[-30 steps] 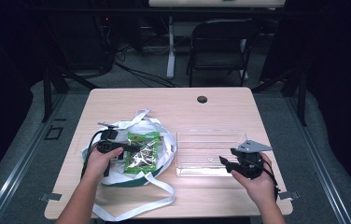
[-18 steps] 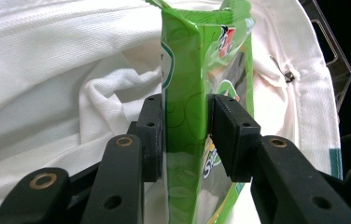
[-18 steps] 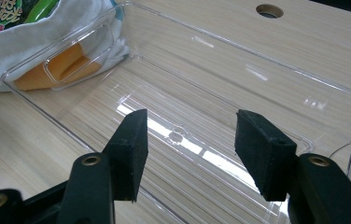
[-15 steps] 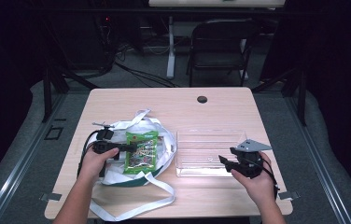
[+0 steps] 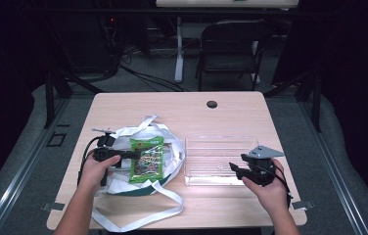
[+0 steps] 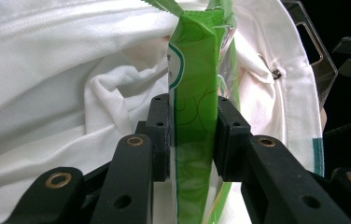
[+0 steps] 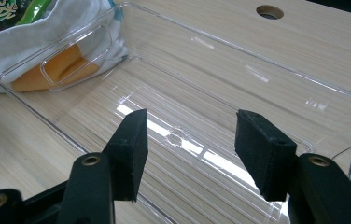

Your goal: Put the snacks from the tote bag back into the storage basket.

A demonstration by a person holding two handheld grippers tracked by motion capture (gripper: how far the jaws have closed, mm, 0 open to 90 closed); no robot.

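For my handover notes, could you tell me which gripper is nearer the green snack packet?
Left. The left gripper clamps the green snack packet; the right gripper sits across the clear tray.

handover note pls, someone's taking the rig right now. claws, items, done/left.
Left claw: shut on the green plastic snack packet, held over the white cloth tote bag.
Right claw: open, hovering at the near edge of the clear plastic bin, holding nothing.
Done: packet gripped, mostly out of the bag.
Left, probably: carry the packet to the bin, which holds nothing yet. Something orange shows beside the bag; can't identify it.
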